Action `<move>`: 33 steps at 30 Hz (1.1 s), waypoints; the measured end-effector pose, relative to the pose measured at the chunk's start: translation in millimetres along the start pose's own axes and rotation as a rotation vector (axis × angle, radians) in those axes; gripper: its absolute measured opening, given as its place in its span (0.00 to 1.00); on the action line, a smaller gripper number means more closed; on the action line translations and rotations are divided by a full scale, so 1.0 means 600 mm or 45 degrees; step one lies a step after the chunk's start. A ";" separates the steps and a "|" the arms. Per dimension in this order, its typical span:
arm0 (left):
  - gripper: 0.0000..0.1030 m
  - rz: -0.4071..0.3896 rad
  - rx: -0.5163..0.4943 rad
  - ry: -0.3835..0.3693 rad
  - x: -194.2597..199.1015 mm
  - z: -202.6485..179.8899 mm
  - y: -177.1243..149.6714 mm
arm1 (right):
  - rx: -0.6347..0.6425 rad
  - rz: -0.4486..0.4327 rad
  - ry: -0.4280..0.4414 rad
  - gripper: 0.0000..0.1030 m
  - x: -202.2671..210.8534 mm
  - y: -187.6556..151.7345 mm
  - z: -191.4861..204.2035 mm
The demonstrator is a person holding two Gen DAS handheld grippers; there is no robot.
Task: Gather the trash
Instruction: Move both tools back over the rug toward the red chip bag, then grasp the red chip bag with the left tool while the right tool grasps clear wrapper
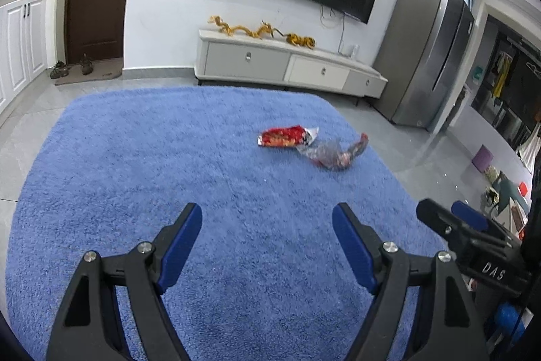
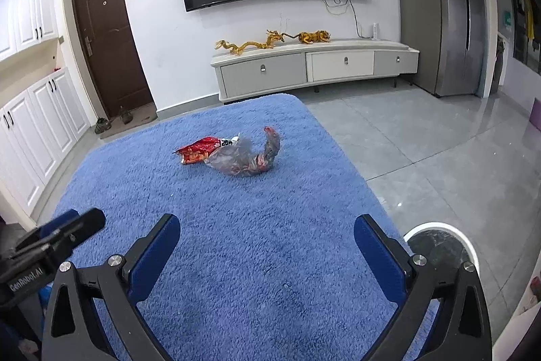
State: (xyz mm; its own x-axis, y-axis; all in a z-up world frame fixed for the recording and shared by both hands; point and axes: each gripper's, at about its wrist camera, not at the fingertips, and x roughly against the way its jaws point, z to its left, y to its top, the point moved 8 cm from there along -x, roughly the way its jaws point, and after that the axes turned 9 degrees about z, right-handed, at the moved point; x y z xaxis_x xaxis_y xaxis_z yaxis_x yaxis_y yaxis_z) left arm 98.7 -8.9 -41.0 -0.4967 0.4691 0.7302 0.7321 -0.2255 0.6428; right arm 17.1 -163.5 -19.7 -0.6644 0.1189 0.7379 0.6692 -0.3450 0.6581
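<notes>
Blue shag rug point(image 1: 142, 158) on grey tile floor, taken as landmark. Red snack wrapper point(image 1: 282, 136) lies flat toward the rug's far side; crumpled clear plastic bag point(image 1: 333, 154) touches its right end, partly overlapping it in the right wrist view. Left gripper point(image 1: 267, 234) hovers over the rug's near half, jaws released and wide, nothing between them. Right gripper point(image 2: 267, 246) likewise, jaws spread and empty. White-rimmed bin point(image 2: 439, 247) stands on the tiles just off the rug's near right edge.
</notes>
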 end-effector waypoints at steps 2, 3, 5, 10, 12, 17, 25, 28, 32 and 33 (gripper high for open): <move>0.76 0.015 -0.008 0.003 -0.008 0.000 -0.002 | -0.009 0.025 0.028 1.00 -0.009 -0.002 -0.002; 0.76 0.023 -0.012 0.002 -0.013 0.000 -0.003 | -0.008 0.034 0.037 1.00 -0.011 -0.002 -0.001; 0.76 0.042 -0.014 0.005 -0.021 0.001 -0.005 | 0.008 0.060 0.051 1.00 -0.018 -0.006 0.002; 0.76 0.083 -0.026 0.022 -0.042 0.007 -0.006 | 0.026 0.120 0.082 1.00 -0.041 -0.015 0.008; 0.76 0.098 -0.034 0.026 -0.051 0.012 -0.002 | 0.025 0.134 0.094 1.00 -0.048 -0.014 0.008; 0.76 0.121 -0.083 0.018 -0.069 0.025 0.032 | 0.061 0.147 0.108 1.00 -0.069 0.006 0.008; 0.76 0.142 -0.157 -0.080 -0.141 0.018 0.127 | 0.005 0.127 0.212 0.87 -0.103 0.064 -0.006; 0.76 0.149 -0.206 -0.101 -0.175 -0.001 0.152 | -0.022 0.123 0.234 0.79 -0.117 0.084 -0.015; 0.70 0.164 -0.281 -0.113 -0.214 -0.030 0.169 | -0.056 0.129 0.267 0.67 -0.137 0.104 -0.024; 0.68 0.169 -0.295 -0.117 -0.221 -0.035 0.171 | -0.061 0.132 0.273 0.66 -0.142 0.108 -0.026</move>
State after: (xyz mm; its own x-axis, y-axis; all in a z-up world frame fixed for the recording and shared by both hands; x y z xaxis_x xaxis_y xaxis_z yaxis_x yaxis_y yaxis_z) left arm 230.0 -112.0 -66.7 -0.3515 0.4954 0.7944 0.6567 -0.4743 0.5864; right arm 112.2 -210.5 -42.2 -0.6520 -0.1182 0.7489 0.7242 -0.3895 0.5690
